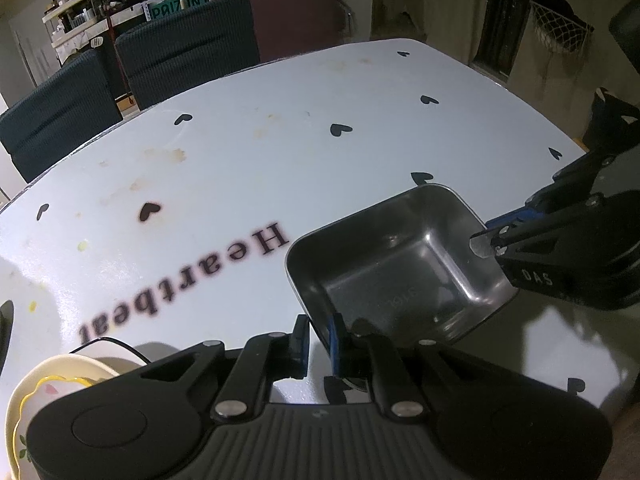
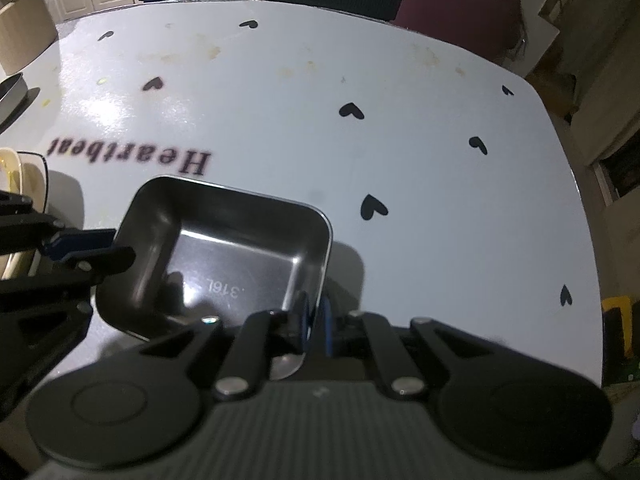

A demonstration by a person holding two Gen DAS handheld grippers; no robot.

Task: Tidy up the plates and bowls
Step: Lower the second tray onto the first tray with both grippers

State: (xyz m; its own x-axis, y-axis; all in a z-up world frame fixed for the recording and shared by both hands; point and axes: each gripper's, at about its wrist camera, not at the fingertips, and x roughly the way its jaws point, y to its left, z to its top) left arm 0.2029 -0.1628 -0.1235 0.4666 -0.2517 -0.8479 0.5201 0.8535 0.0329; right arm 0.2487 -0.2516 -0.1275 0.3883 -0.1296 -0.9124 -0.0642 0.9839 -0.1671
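Between both tongs, square steel bowl (image 1: pixel 394 264)

Square steel bowl (image 2: pixel 224 248) on table (image 2: pixel 400 80); stacked plates (image 1: pixel 48 392) to its left, near edge.

White tabletop (image 1: pixel 280 128), glossy, scattered with black heart prints and yellowish stains, "Heartbeat" lettering (image 1: pixel 184 280) printed across it. Beyond the far edge, two dark ribbed chairs (image 1: pixel 188 48) side by side, a maroon chair (image 2: pixel 460 4) next to them, cluttered shelves (image 1: pixel 92 4) further back
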